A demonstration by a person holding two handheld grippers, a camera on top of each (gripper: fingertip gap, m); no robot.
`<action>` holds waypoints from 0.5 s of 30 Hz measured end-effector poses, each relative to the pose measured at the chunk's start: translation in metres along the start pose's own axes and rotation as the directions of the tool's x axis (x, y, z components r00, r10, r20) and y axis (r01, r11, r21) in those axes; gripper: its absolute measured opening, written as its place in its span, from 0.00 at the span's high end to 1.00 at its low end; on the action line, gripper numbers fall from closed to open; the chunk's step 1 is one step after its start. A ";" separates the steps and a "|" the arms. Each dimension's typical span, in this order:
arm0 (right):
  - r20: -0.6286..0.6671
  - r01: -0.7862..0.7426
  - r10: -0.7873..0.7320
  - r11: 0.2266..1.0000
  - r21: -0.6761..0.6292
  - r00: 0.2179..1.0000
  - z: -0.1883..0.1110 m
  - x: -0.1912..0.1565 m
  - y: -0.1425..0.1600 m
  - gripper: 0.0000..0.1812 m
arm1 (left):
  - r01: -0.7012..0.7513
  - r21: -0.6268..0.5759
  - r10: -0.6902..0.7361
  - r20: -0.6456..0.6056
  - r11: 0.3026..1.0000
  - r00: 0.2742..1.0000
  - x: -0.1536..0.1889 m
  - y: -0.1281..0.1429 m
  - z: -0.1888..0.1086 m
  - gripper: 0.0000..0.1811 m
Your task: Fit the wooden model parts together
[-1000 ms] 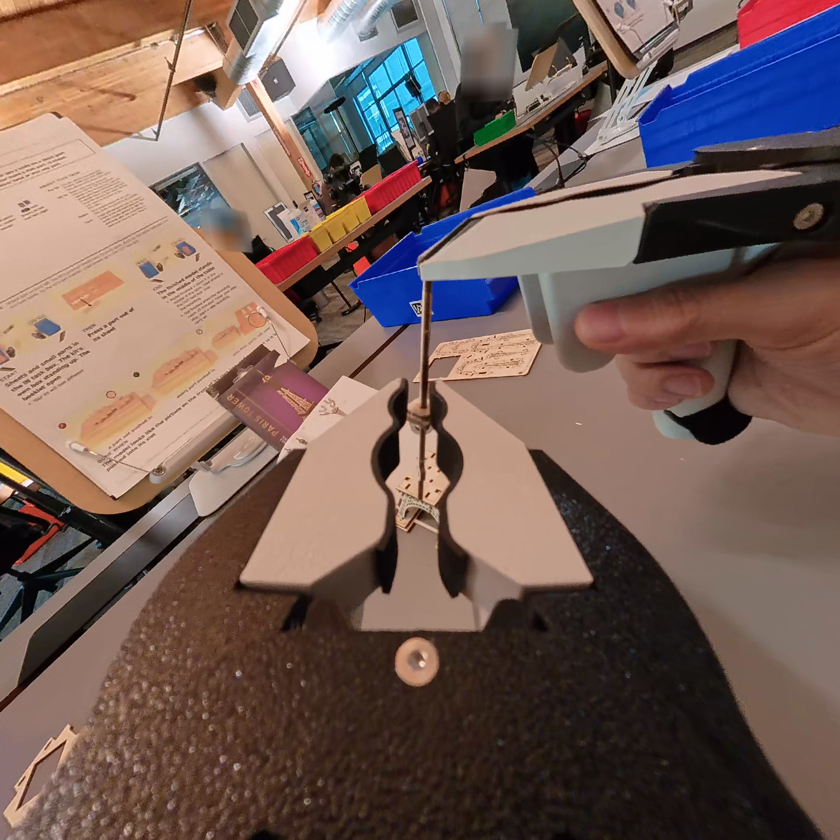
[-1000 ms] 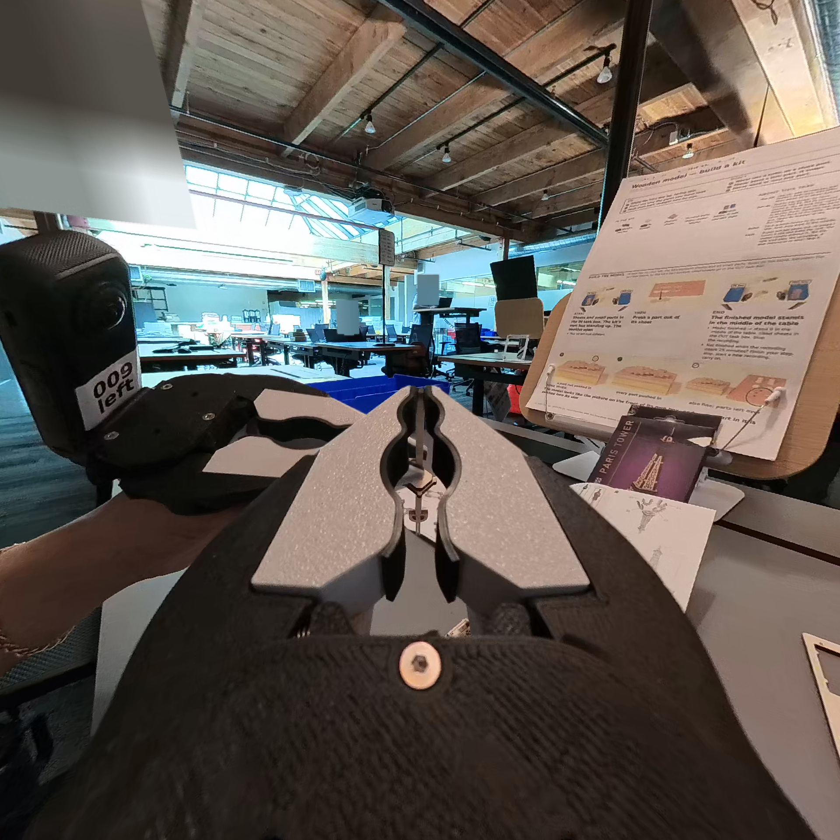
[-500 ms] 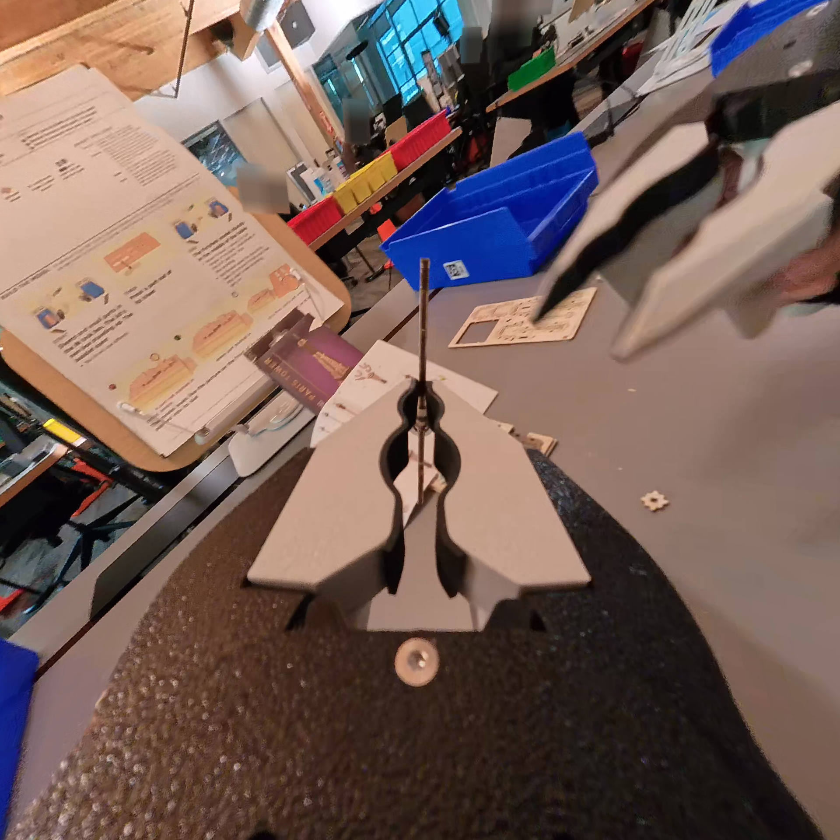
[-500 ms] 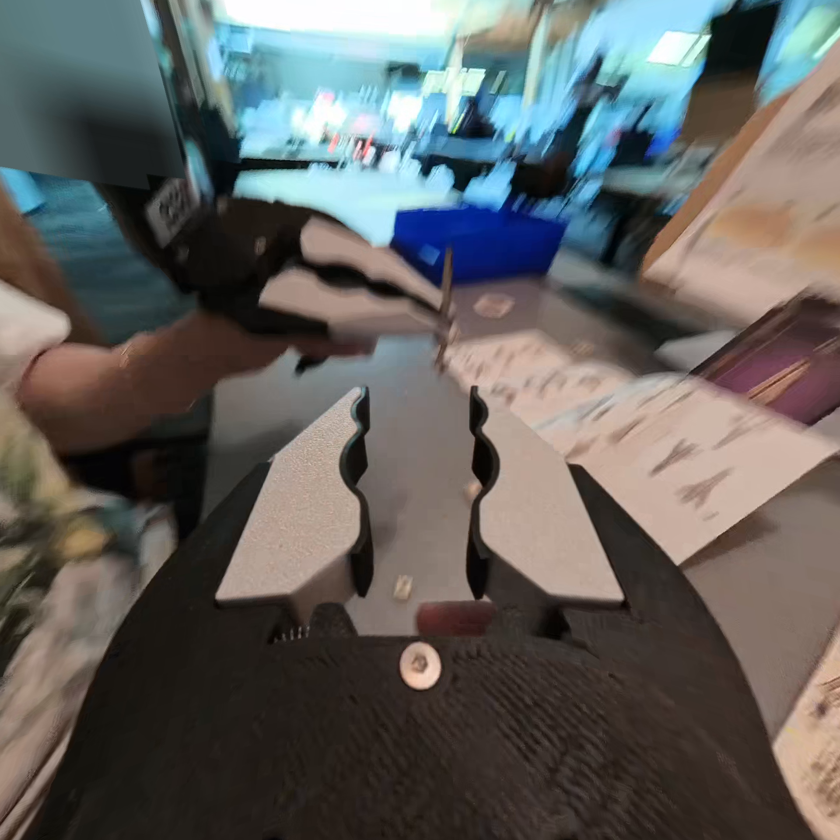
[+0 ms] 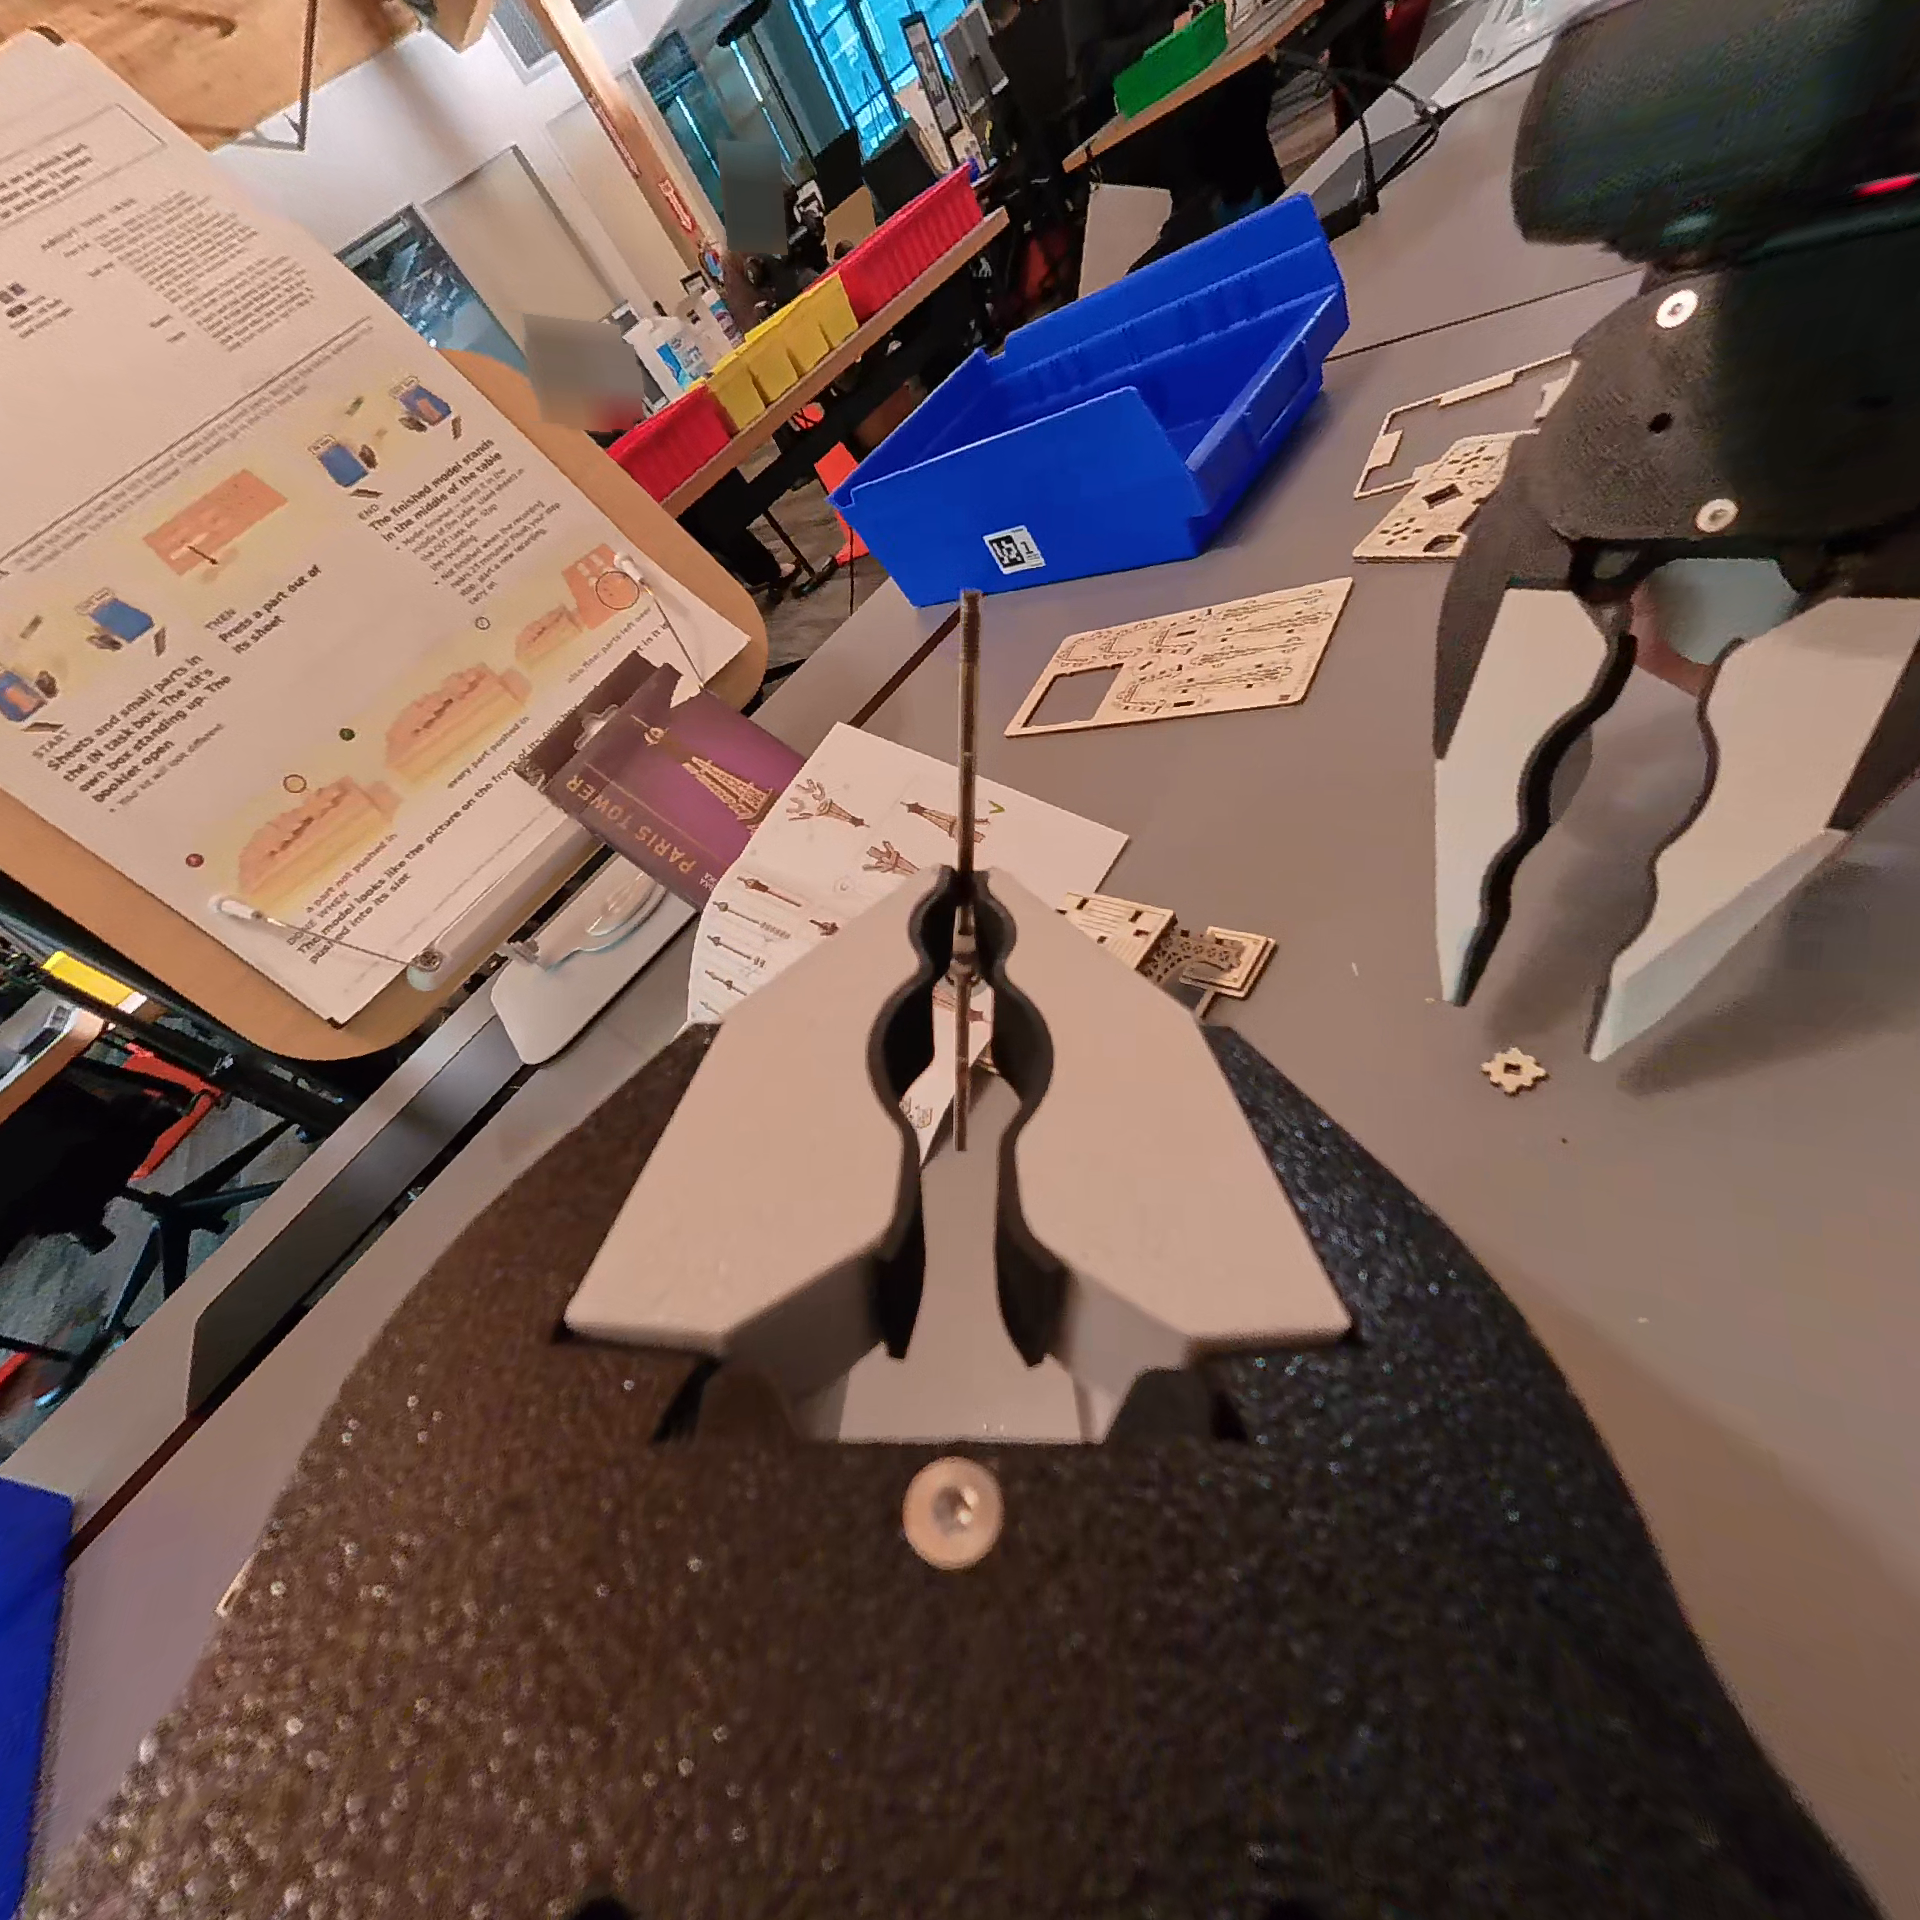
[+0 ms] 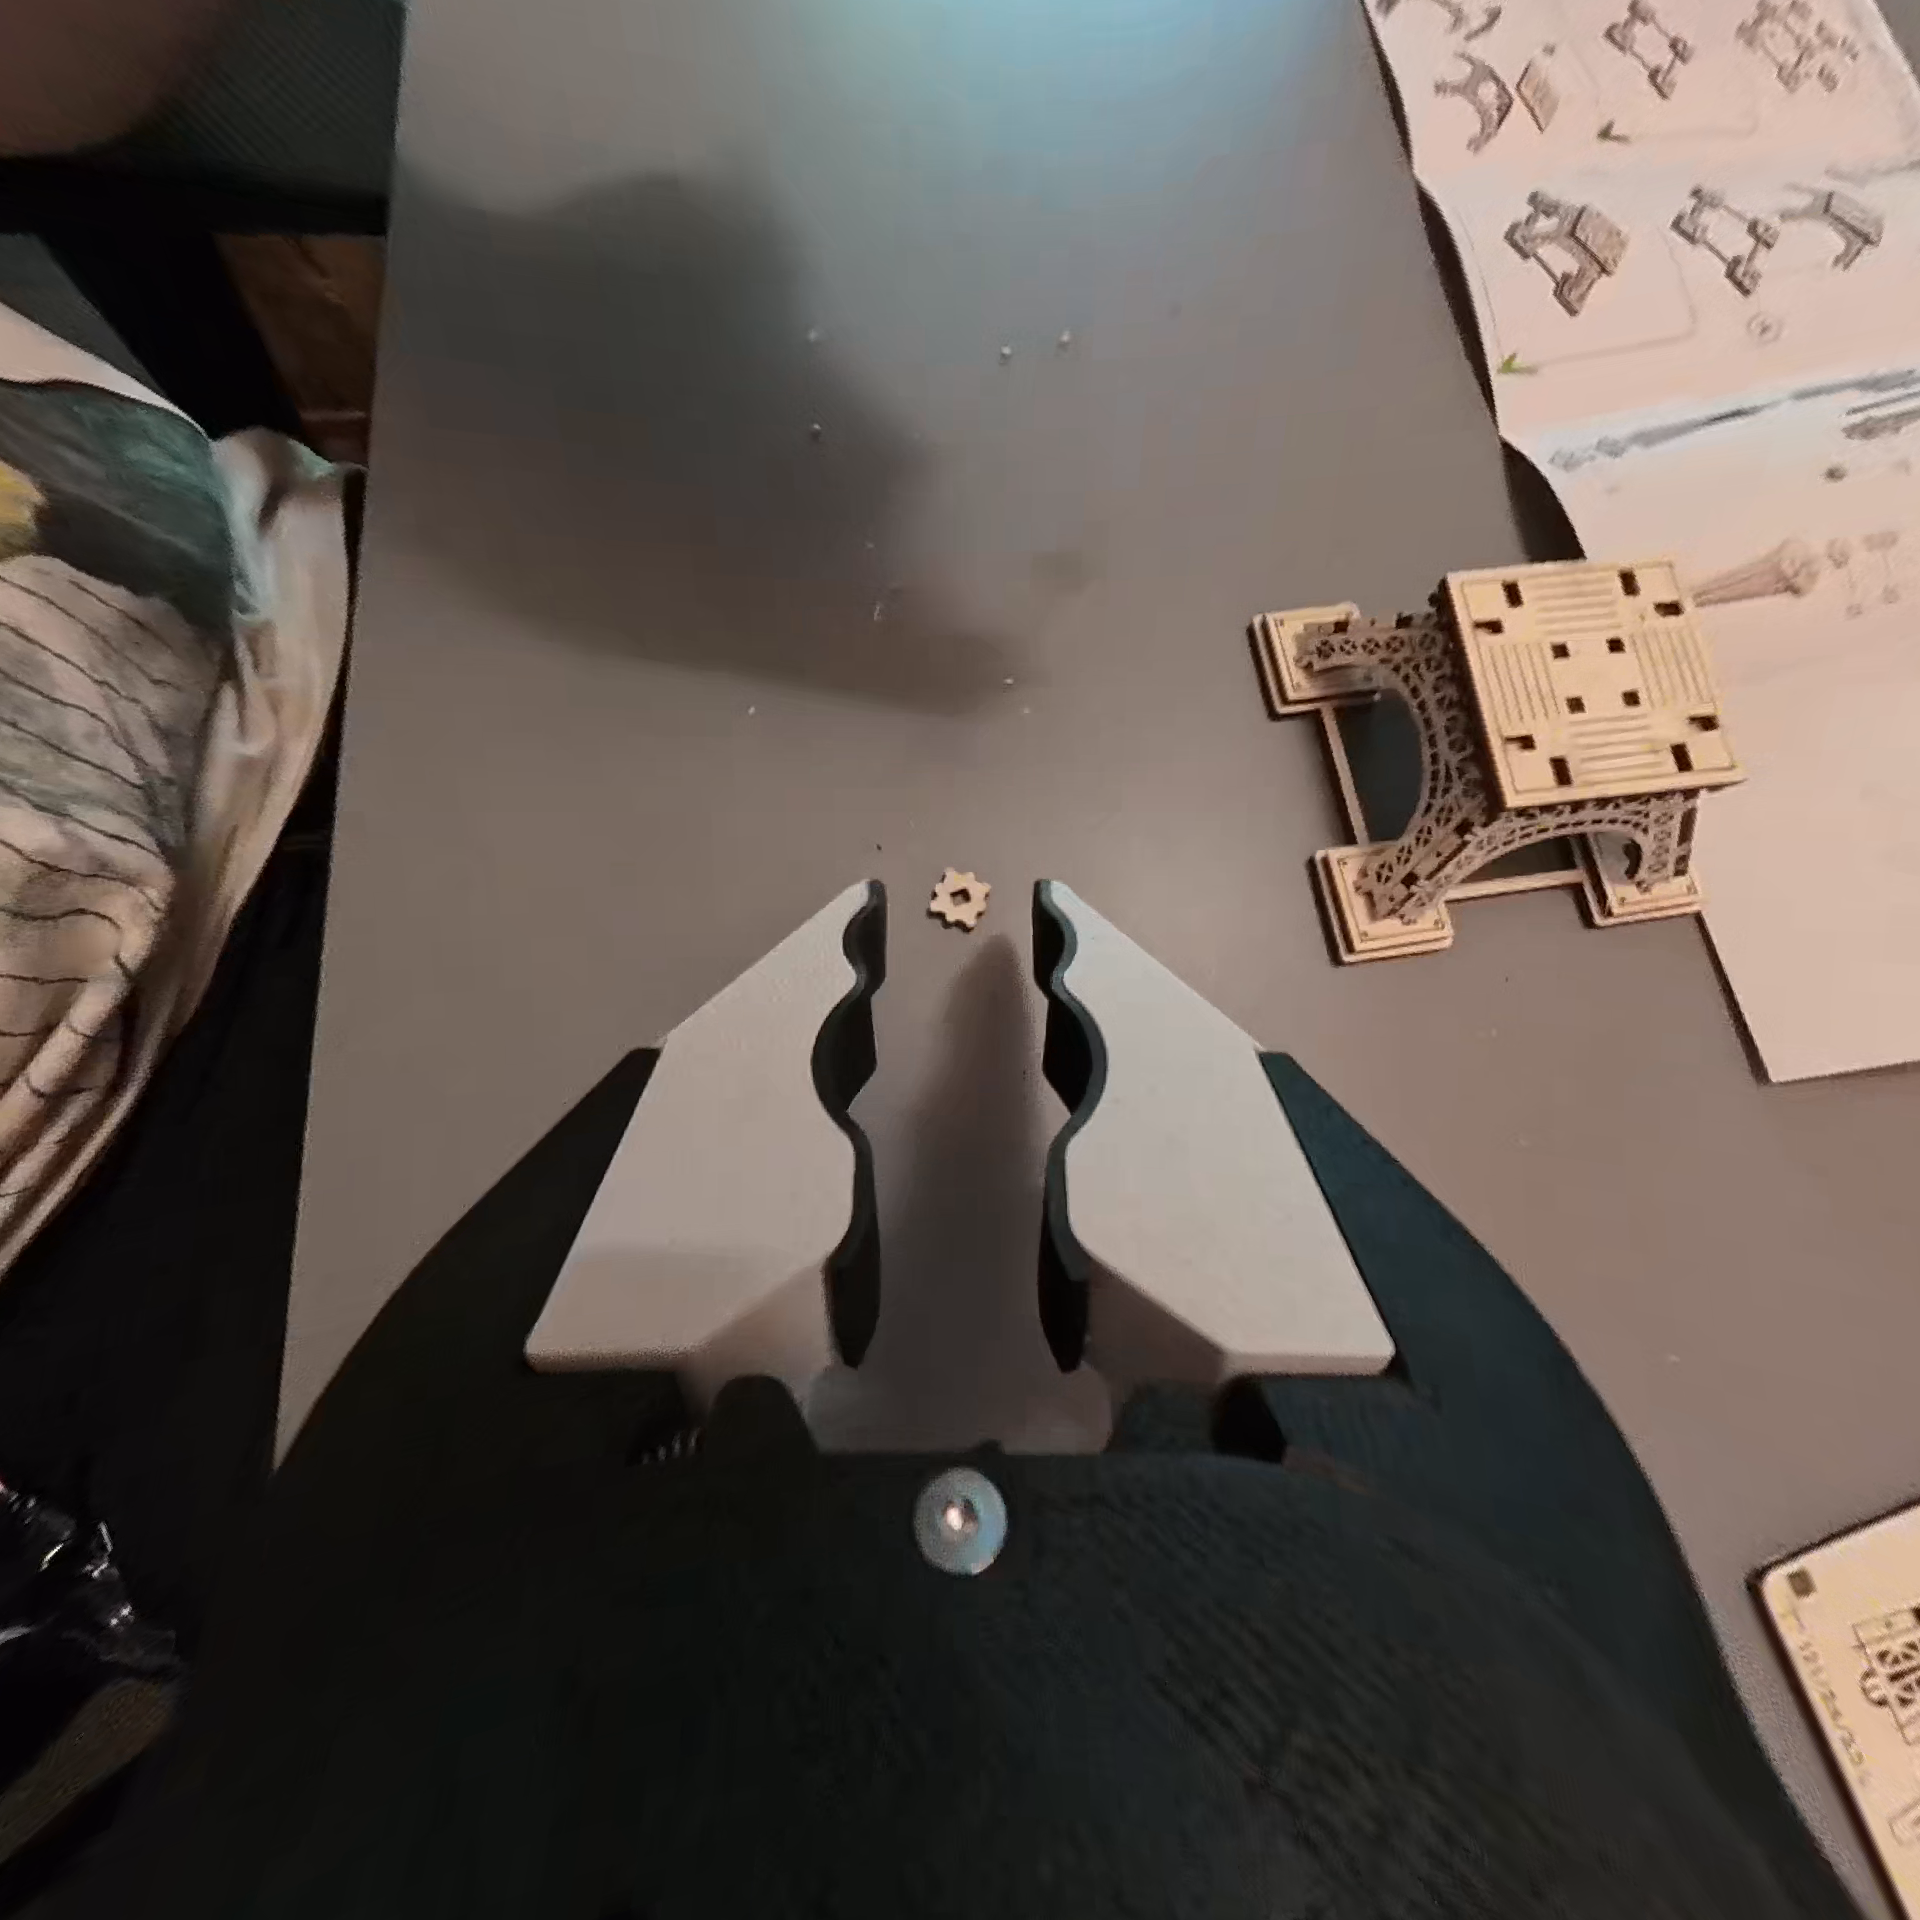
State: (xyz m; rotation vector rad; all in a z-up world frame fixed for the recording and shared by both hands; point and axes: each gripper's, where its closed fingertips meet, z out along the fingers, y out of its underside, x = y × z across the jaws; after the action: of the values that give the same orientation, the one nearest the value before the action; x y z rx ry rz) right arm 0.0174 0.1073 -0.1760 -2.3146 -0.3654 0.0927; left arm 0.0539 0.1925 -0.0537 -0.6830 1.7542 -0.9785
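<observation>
My left gripper (image 5: 961, 883) is shut on a thin wooden spire part (image 5: 966, 727), seen edge-on and standing upright out of the fingertips. My right gripper (image 6: 958, 920) is open and points down at the grey table (image 6: 727, 520). A small cog-shaped wooden piece (image 6: 960, 900) lies on the table between its fingertips. The left wrist view shows the right gripper (image 5: 1527, 1023) just above that piece (image 5: 1514, 1069). The built wooden tower base (image 6: 1496, 748) stands to the right of it, also in the left wrist view (image 5: 1174, 951).
A folded instruction booklet (image 6: 1714, 312) lies beyond the tower base. Punched wooden sheets (image 5: 1184, 660) lie near a blue bin (image 5: 1101, 416). An instruction board (image 5: 260, 520) and a purple kit box (image 5: 675, 790) stand at the left. A person's clothing (image 6: 104, 727) is at the table's left edge. The grippers' ends are close to 15 centimeters from one another.
My right gripper let go of the top of the spire part, opened, and swung down to the table over the small cog piece. My left gripper still holds the spire part.
</observation>
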 end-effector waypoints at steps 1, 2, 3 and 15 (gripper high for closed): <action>-0.013 -0.004 0.004 1.000 -0.007 1.000 0.001 0.001 0.002 0.86 | 0.000 -0.001 0.000 -0.001 1.000 1.000 0.000 0.000 0.000 1.00; -0.021 -0.013 0.013 1.000 -0.013 1.000 0.003 0.002 0.003 0.86 | 0.000 0.000 0.000 -0.001 1.000 1.000 0.000 0.000 0.001 1.00; -0.021 -0.020 0.019 0.999 -0.025 1.000 0.005 0.002 0.005 0.86 | 0.002 -0.001 -0.002 -0.007 1.000 1.000 0.001 0.001 0.001 1.00; 0.008 -0.018 0.019 0.999 -0.050 1.000 0.016 -0.003 0.007 0.94 | -0.015 0.000 0.015 -0.017 1.000 1.000 0.008 -0.001 0.004 1.00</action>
State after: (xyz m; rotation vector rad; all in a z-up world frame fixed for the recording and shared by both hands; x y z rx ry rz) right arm 0.0129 0.1131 -0.1920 -2.3683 -0.3542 0.1030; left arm 0.0546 0.1844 -0.0577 -0.6621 1.7716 -0.9767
